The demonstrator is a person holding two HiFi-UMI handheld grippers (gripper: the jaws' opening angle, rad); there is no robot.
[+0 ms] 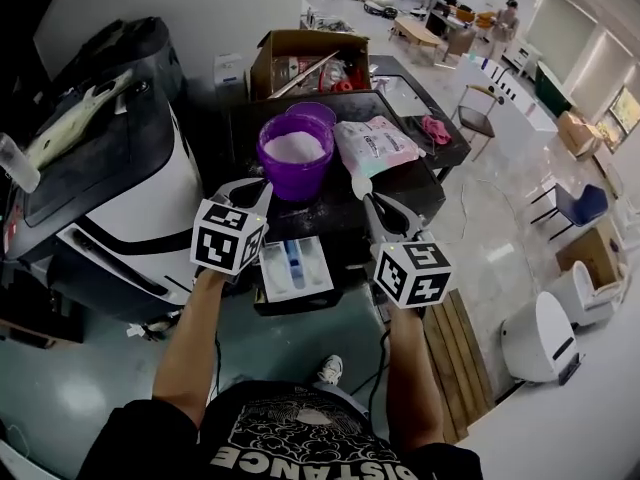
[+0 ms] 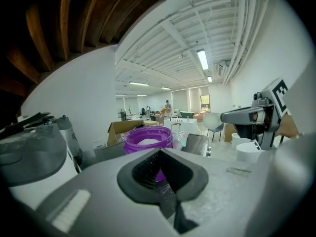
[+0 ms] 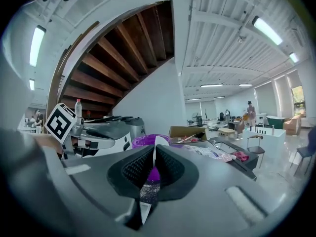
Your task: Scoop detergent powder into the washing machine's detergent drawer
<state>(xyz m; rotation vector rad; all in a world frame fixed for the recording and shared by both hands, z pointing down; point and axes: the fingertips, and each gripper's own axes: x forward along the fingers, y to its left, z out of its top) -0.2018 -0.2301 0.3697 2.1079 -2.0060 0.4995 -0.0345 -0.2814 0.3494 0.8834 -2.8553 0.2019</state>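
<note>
**White scoop clamped, purple tub just ahead**

Grey plastic and black-and-white marker cubes come first: the person holds both grippers out in front, one on each side of the open detergent drawer (image 1: 293, 265). The drawer stands pulled out from the dark washing machine (image 1: 408, 183), its pale compartments facing up and a blue insert in the middle.

The left gripper (image 1: 250, 193) has its pads pressed together with nothing between them. It points at the near side of the purple bucket (image 1: 295, 163). The right gripper (image 1: 376, 208) is closed tight on the thin handle of a white scoop (image 1: 361, 185). The scoop's round bowl is up in the air, just right of the bucket and beyond the drawer. I cannot tell from here whether there is any powder in it.

The bucket sits on top of the machine, partly filled with white powder (image 1: 294, 146). Just beyond it to the right a pink detergent bag (image 1: 375, 143) lies flat. Behind that is an open cardboard box (image 1: 305, 48) with odds and ends inside. Farther off, the long bright room runs back past tables and chairs, where a person (image 1: 508, 16) is standing.
</note>
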